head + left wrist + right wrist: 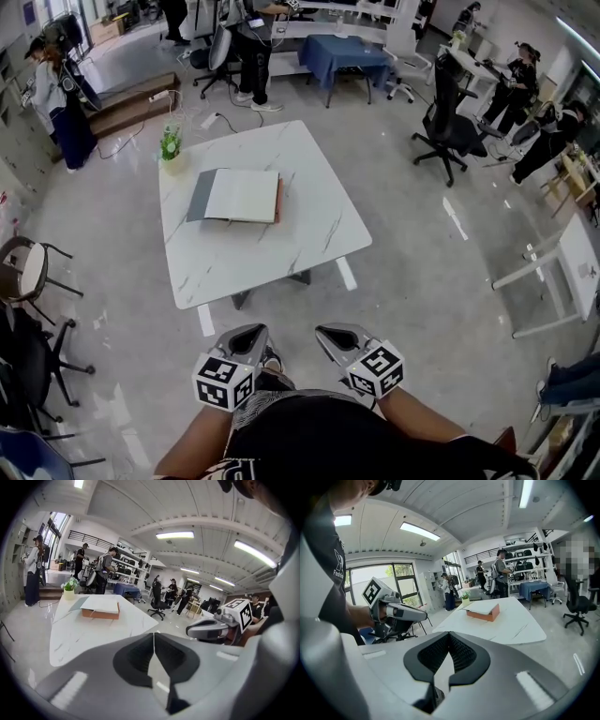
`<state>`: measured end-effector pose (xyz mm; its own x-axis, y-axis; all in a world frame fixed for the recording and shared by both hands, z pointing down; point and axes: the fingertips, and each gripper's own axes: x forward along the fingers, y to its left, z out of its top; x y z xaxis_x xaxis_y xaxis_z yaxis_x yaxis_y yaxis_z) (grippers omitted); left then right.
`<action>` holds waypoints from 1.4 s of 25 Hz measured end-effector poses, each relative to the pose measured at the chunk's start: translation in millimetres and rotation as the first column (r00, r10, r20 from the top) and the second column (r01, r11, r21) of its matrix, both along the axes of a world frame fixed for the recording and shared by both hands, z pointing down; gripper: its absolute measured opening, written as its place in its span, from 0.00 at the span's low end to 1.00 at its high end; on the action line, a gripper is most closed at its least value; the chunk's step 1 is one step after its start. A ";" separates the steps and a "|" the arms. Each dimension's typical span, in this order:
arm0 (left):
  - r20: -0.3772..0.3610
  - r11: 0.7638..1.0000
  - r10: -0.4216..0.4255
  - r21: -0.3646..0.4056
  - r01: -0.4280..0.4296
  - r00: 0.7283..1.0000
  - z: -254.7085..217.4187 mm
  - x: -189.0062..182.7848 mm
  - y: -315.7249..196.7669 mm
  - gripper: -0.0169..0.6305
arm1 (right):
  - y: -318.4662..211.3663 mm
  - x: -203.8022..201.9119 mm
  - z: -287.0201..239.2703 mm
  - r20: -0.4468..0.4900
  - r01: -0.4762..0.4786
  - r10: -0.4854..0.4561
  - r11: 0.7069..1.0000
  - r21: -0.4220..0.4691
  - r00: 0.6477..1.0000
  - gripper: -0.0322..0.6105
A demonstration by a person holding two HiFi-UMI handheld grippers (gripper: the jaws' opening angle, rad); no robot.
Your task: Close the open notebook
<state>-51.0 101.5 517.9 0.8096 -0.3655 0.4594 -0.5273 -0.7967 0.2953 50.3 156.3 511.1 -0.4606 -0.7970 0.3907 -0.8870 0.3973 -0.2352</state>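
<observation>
Toward far-left part of worktop [272, 258]: notebook [239, 197], lying open, grey cover flat. Probably light, cover stiff, thin; best taken at cover's free outer edge. Well short of worktop: left gripper [251, 336], right gripper [334, 337], fingers [136, 660] pressed together, empty.

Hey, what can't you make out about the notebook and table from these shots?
Notebook page contents: too small in head view, edge-on in both gripper views.
Table legs: mostly hidden under its top in head view.
Plant pot details: too small in every view.
</observation>
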 end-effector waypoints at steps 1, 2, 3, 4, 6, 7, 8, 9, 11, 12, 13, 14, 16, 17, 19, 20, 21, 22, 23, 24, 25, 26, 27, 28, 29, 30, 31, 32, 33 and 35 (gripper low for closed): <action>-0.005 1.000 0.002 0.004 -0.002 1.000 -2.9 3.9 -12.6 0.12 | -11.2 3.0 -2.9 -0.005 -0.001 0.001 1.000 0.003 1.000 0.05; -0.010 1.000 0.004 0.009 -0.004 1.000 -5.9 7.7 -25.9 0.12 | -23.0 5.8 -5.4 -0.010 -0.003 0.003 1.000 0.006 1.000 0.05; -0.014 1.000 0.008 0.013 -0.008 1.000 -8.7 11.0 -39.2 0.12 | -34.9 8.1 -7.5 -0.015 -0.006 0.006 1.000 0.007 1.000 0.05; -0.017 1.000 0.012 0.015 -0.012 1.000 -11.2 13.6 -51.5 0.12 | -46.5 9.8 -9.2 -0.018 -0.009 0.009 1.000 0.006 1.000 0.05; -0.023 1.000 0.023 0.016 -0.023 0.999 -14.6 16.6 -72.8 0.12 | -67.6 11.7 -11.8 -0.022 -0.017 0.017 1.000 0.001 1.000 0.05; -0.023 1.000 0.027 0.016 -0.027 0.999 -15.0 17.2 -83.3 0.12 | -78.0 12.2 -12.6 -0.025 -0.020 0.020 1.000 -0.001 0.999 0.05; -0.022 0.999 0.029 0.016 -0.029 0.999 -14.9 17.5 -94.4 0.12 | -88.6 12.4 -13.2 -0.028 -0.022 0.022 1.000 -0.002 0.999 0.05; -0.022 0.999 0.029 0.016 -0.028 0.999 -15.0 17.5 -105.7 0.12 | -99.3 12.3 -13.9 -0.031 -0.023 0.022 1.000 -0.002 0.999 0.05; -0.028 0.999 0.027 0.018 -0.027 0.999 -17.1 17.0 -127.3 0.12 | -120.1 12.0 -15.5 -0.039 -0.023 0.023 1.000 -0.001 0.999 0.05; -0.032 0.999 0.027 0.022 -0.027 0.999 -18.5 16.7 -138.1 0.12 | -130.8 12.4 -16.6 -0.043 -0.025 0.025 1.000 0.002 0.999 0.05; -0.036 0.999 0.027 0.027 -0.026 0.999 -19.8 16.5 -149.4 0.12 | -142.2 13.2 -18.4 -0.047 -0.028 0.029 1.000 0.009 0.998 0.05; -0.039 0.999 0.026 0.032 -0.025 0.999 -21.0 16.3 -160.8 0.12 | -153.9 14.1 -20.7 -0.051 -0.032 0.033 0.999 0.018 0.998 0.05; -0.045 0.999 0.026 0.042 -0.024 0.999 -23.3 15.0 -182.1 0.12 | -176.8 14.6 -25.5 -0.059 -0.038 0.040 0.999 0.037 0.997 0.05; -0.048 0.999 0.027 0.047 -0.025 0.998 -24.0 14.0 -191.5 0.12 | -187.3 14.0 -27.0 -0.063 -0.039 0.042 0.998 0.045 0.997 0.05; -0.048 0.998 0.032 0.054 -0.029 0.998 -23.2 11.7 -207.1 0.12 | -205.2 11.5 -28.0 -0.068 -0.039 0.043 0.998 0.057 0.997 0.05; -0.047 0.998 0.034 0.054 -0.031 0.998 -21.8 10.4 -213.6 0.12 | -212.7 9.9 -27.8 -0.069 -0.039 0.043 0.997 0.060 0.997 0.05; -0.045 0.998 0.035 0.052 -0.032 0.998 -20.0 9.0 -219.5 0.12 | -219.3 8.2 -27.4 -0.070 -0.038 0.042 0.997 0.061 0.997 0.05; -0.043 0.998 0.035 0.049 -0.033 0.998 -18.2 7.2 -224.7 0.12 | -224.9 5.9 -27.0 -0.071 -0.036 0.040 0.998 0.060 0.997 0.05; -0.041 0.998 0.035 0.046 -0.033 0.999 -16.7 5.3 -229.4 0.12 | -229.7 3.5 -26.7 -0.072 -0.034 0.038 0.998 0.059 0.997 0.05; -0.040 0.999 0.035 0.043 -0.033 0.999 -15.7 3.7 -233.8 0.12 | -233.7 1.6 -26.5 -0.073 -0.031 0.036 0.998 0.056 0.997 0.05; -0.040 0.999 0.033 0.040 -0.032 0.999 -15.3 2.8 -237.7 0.12 | -237.2 0.5 -26.2 -0.075 -0.030 0.034 0.998 0.052 0.997 0.05; -0.040 0.999 0.031 0.037 -0.030 0.999 -15.2 2.4 -240.8 0.12 | -240.2 0.3 -25.4 -0.077 -0.029 0.033 0.998 0.047 0.997 0.05; -0.041 0.999 0.028 0.033 -0.027 0.999 -15.0 2.2 -243.0 0.12 | -243.0 0.7 -24.1 -0.079 -0.029 0.032 0.999 0.040 0.996 0.05; -0.042 0.999 0.025 0.031 -0.024 0.999 -14.4 2.1 -244.6 0.12 | -246.0 1.0 -22.4 -0.080 -0.029 0.031 0.999 0.034 0.996 0.05; -0.041 0.999 0.022 0.030 -0.021 0.999 -13.6 1.8 -246.3 0.12 | -249.5 1.1 -20.9 -0.078 -0.027 0.029 0.999 0.029 0.997 0.05; -0.040 0.999 0.017 0.029 -0.016 0.999 -12.7 1.3 -248.6 0.12 | -253.5 0.9 -19.8 -0.076 -0.023 0.025 0.999 0.025 0.997 0.05; -0.038 1.000 0.010 0.027 -0.009 0.999 -11.8 0.6 -251.4 0.12 | -257.8 0.6 -19.1 -0.074 -0.017 0.019 1.000 0.023 0.997 0.05; -0.037 1.000 0.001 0.025 0.000 0.999 -11.1 -0.3 -254.6 0.12 | -262.1 0.1 -18.6 -0.074 -0.009 0.011 1.000 0.022 0.997 0.05; -0.035 1.000 -0.011 0.023 0.012 0.999 -10.1 -1.7 -258.0 0.12 | -266.6 -0.4 -18.1 -0.073 0.001 0.000 1.000 0.021 0.997 0.05; -0.027 0.999 -0.039 0.020 0.040 0.999 -6.4 -5.7 -264.3 0.12 | -275.6 -2.2 -16.5 -0.070 0.029 -0.027 0.999 0.021 0.997 0.05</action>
